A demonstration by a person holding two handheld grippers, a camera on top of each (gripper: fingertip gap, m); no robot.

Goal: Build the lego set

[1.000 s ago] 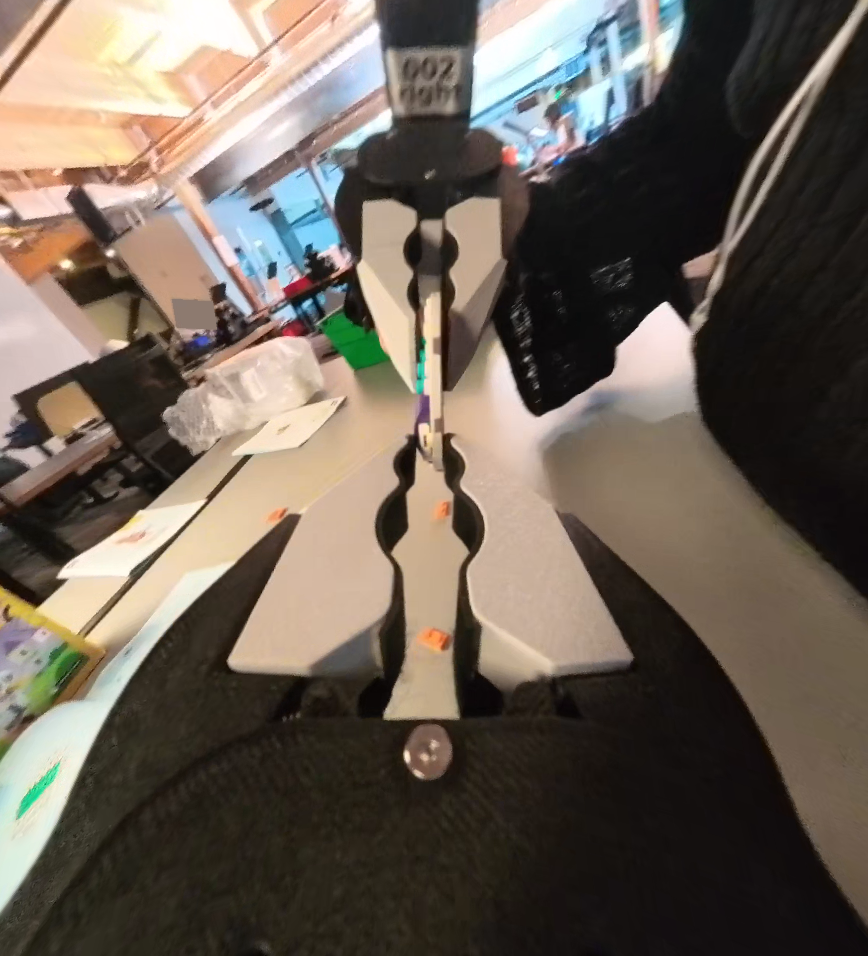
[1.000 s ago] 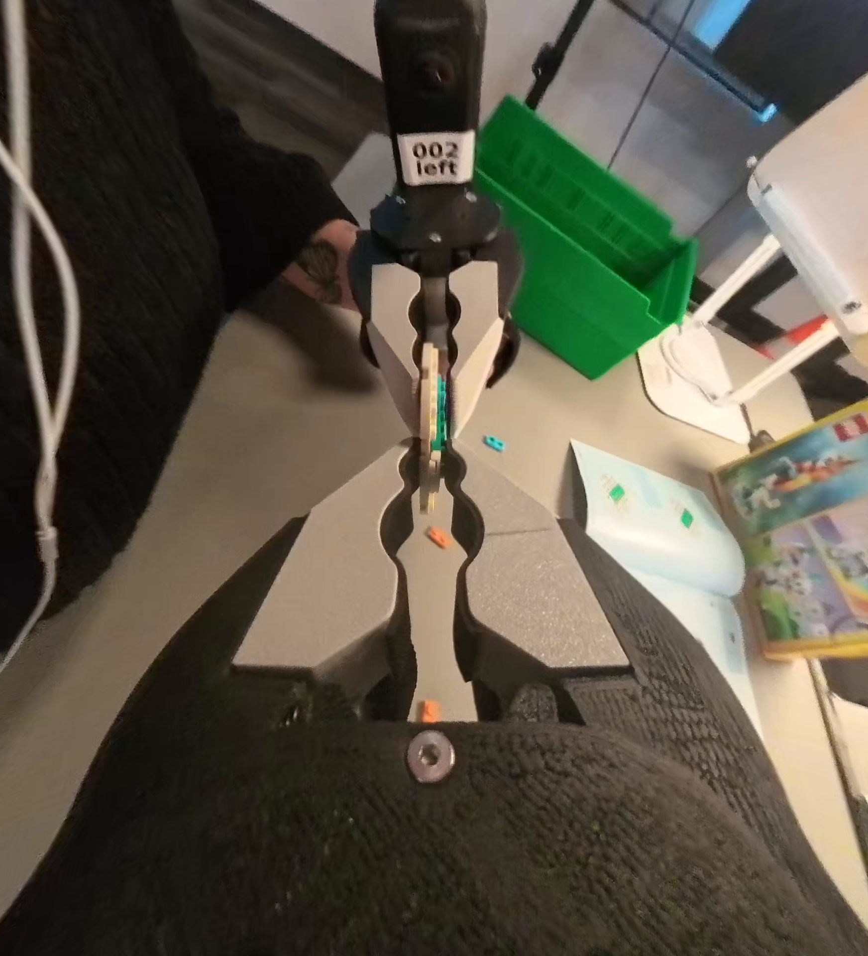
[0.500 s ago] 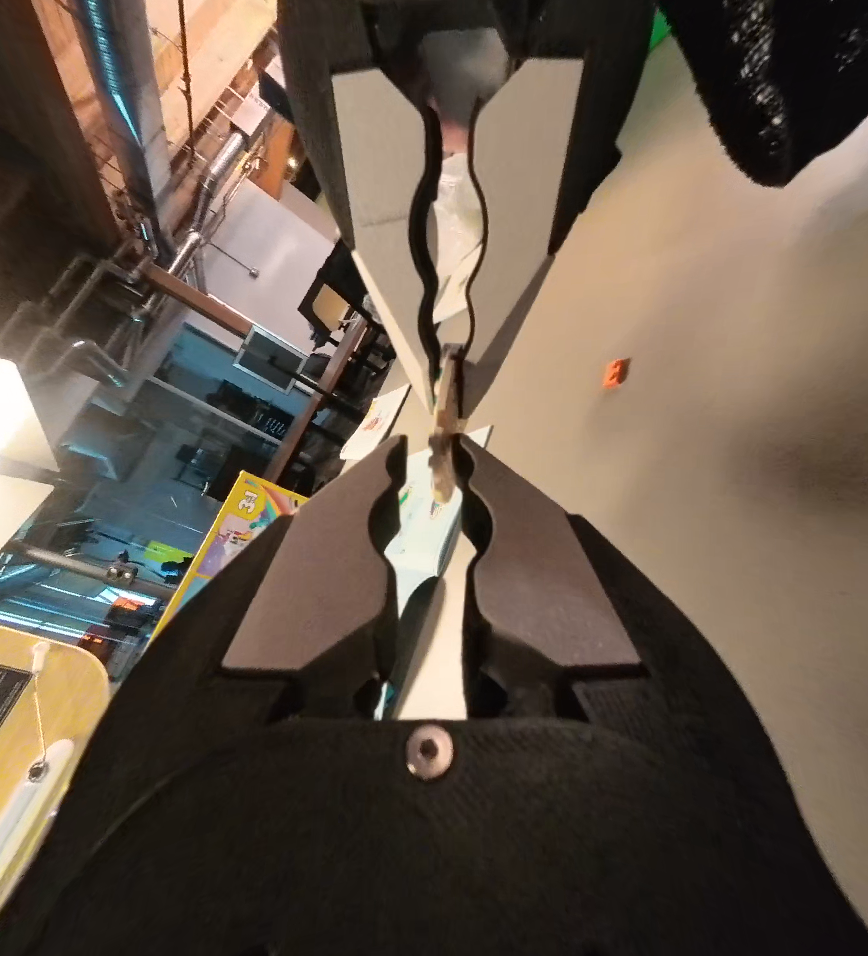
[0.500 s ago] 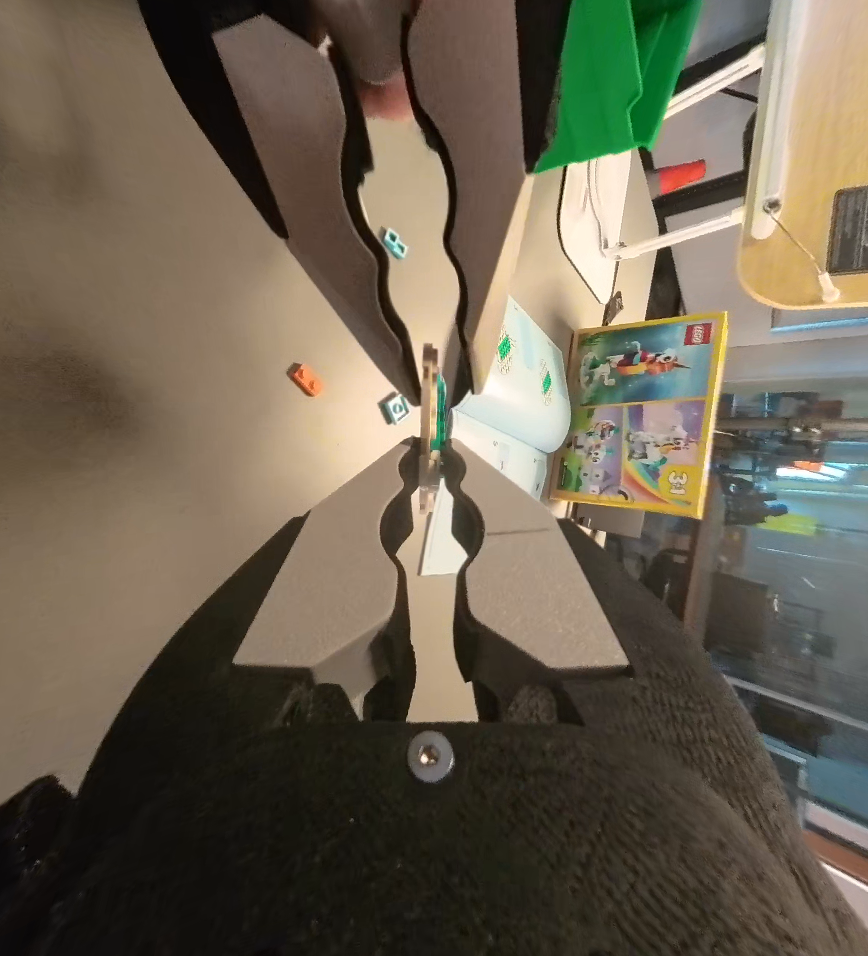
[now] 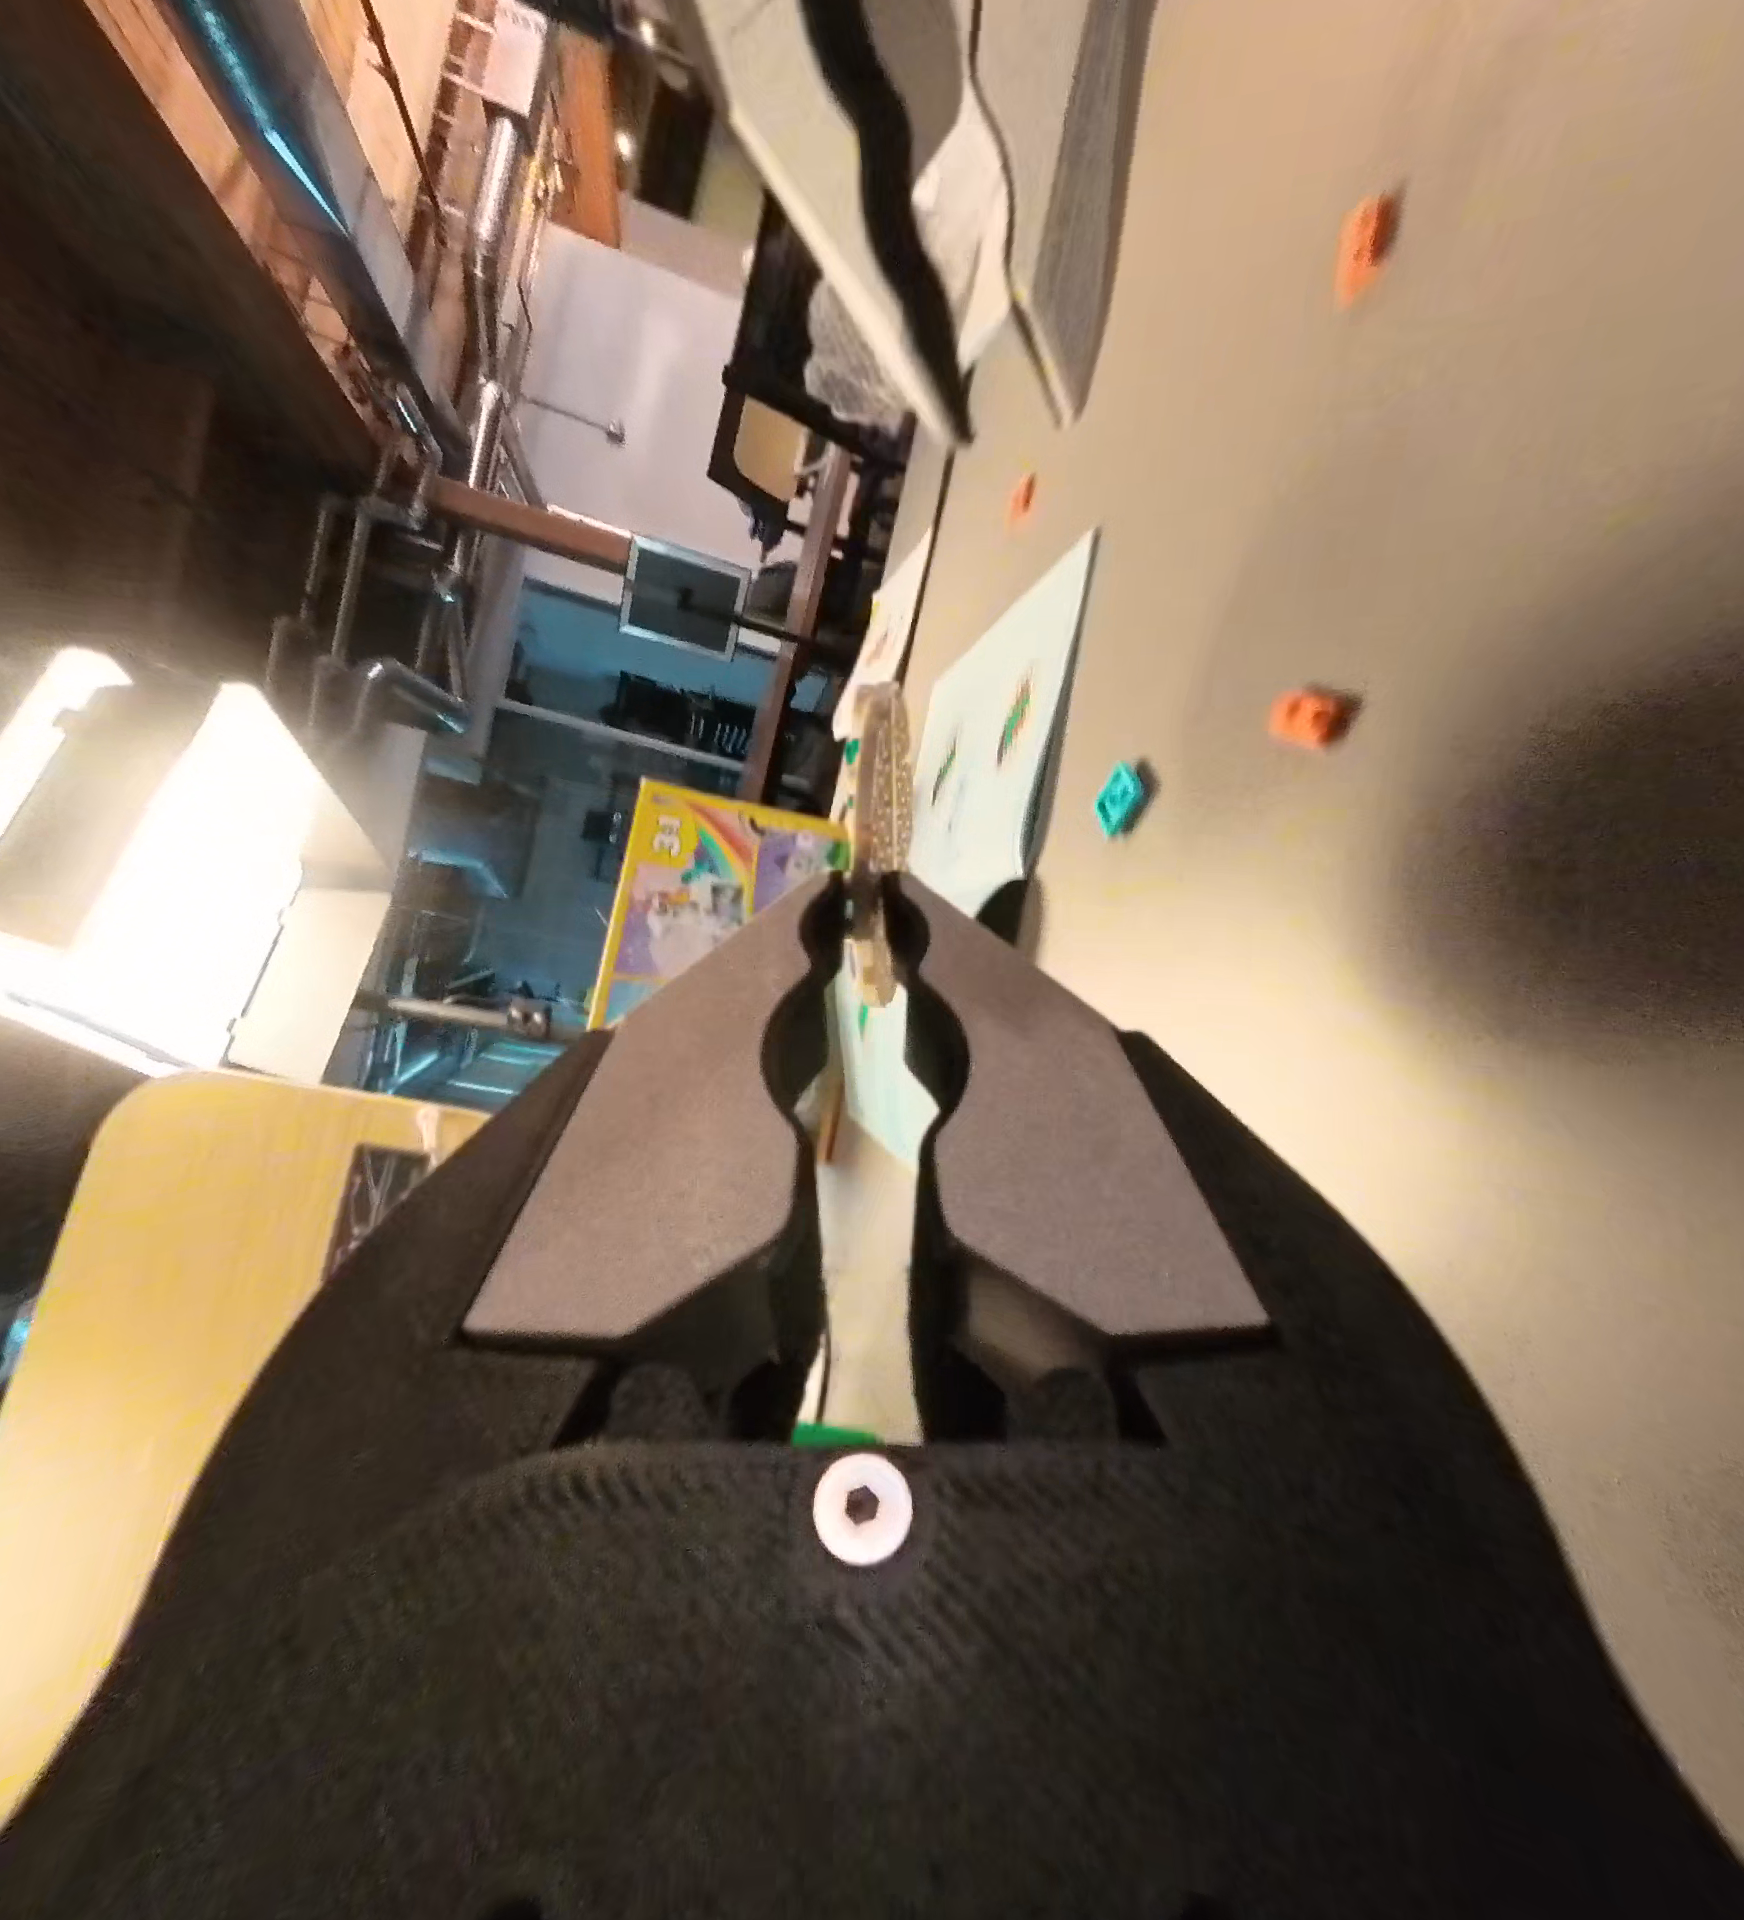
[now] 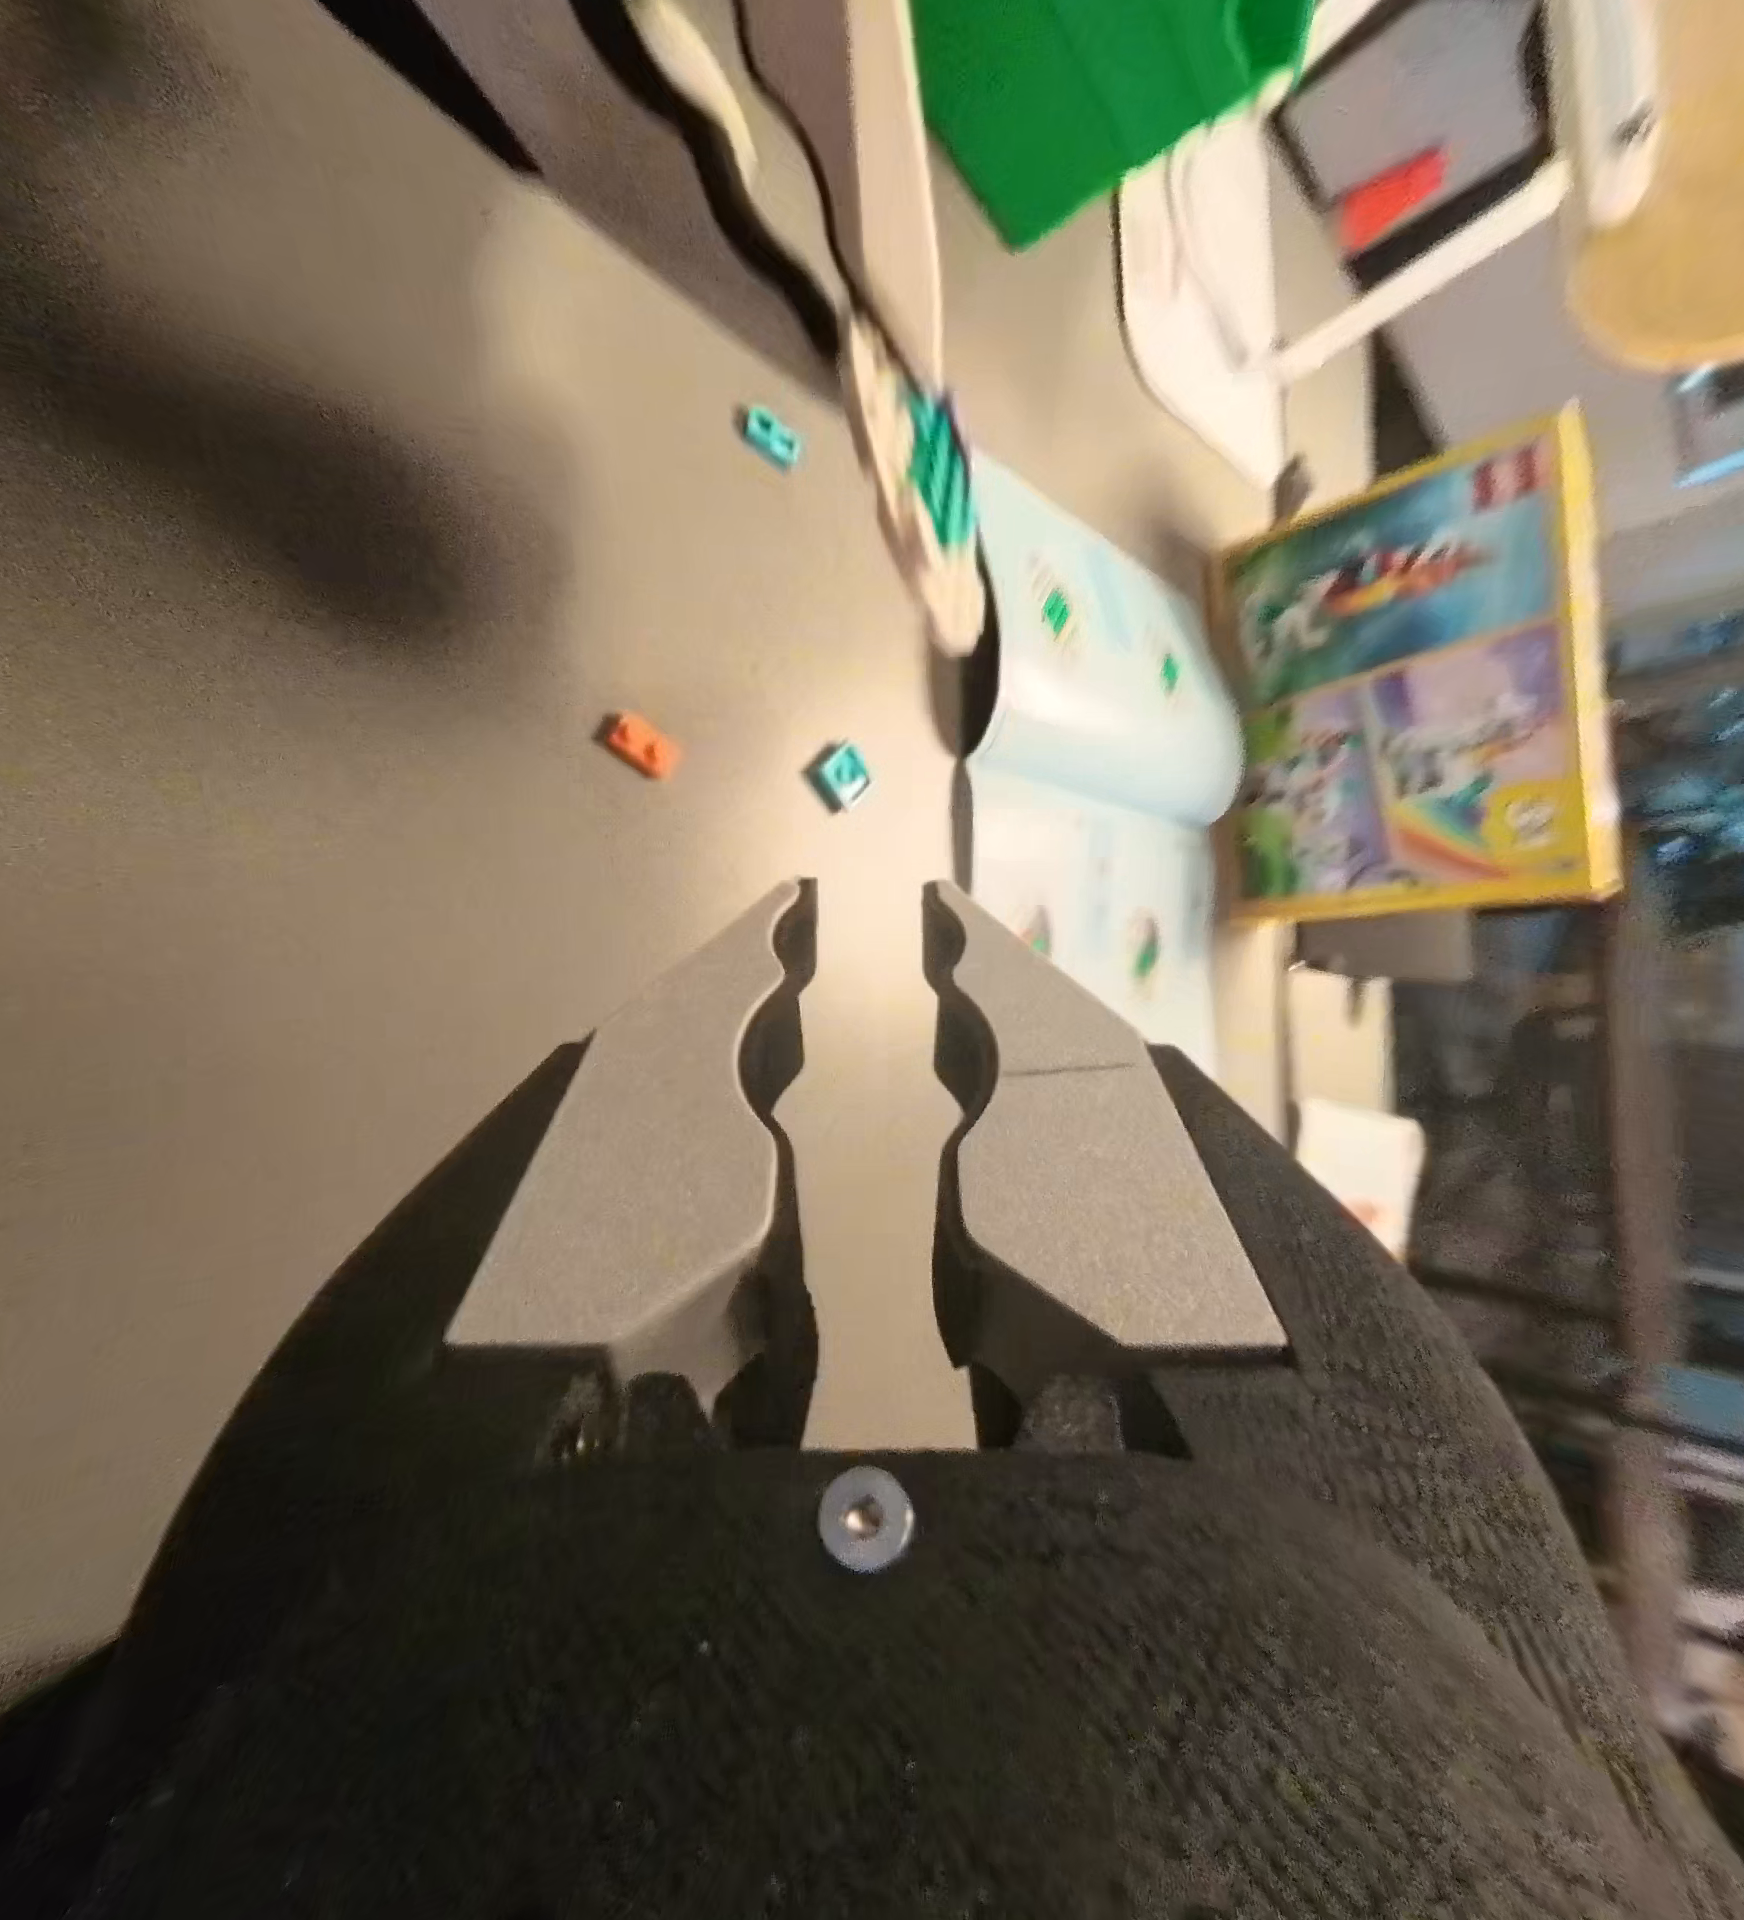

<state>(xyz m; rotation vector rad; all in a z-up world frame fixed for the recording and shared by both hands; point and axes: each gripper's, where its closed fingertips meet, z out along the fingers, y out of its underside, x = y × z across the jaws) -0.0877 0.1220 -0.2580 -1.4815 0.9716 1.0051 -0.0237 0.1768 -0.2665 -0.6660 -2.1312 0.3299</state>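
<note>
**Operator:** Report the state of the left tool [image 5: 870,891].

**Inspector:** Its two dark fingers [image 5: 702,1122] are clamped together at the tips on a thin tan lego plate assembly [image 5: 880,800]. The assembly is held edge-on and projects forward beyond the tips, clear of the worktop [image 5: 1470,1143].

**Operator:** And the right tool [image 6: 866,885]?

**Inspector:** It is spread apart and empty; bare worktop surface shows through the gap between its grey fingers [image 6: 639,1164]. In the right wrist view the left tool appears at the top edge, with the same assembly, tan with a teal layer [image 6: 925,499], at its tips. That view is motion-blurred, so finer detail cannot be read.

**Operator:** List the loose parts on the worktop.

**Inspector:** In the right wrist view: one orange plate [image 6: 639,745], one teal square piece [image 6: 840,776] just beside it, and one teal plate [image 6: 770,437] farther off. The left wrist view shows further orange pieces [image 5: 1367,244] well apart from these.

**Operator:** Other items?

**Inspector:** An open instruction booklet [image 6: 1107,686] lies near the loose parts. A yellow-edged lego box [image 6: 1408,686] lies beyond the booklet. A green bin [image 6: 1086,94] sits at the far end of the worktop.
</note>
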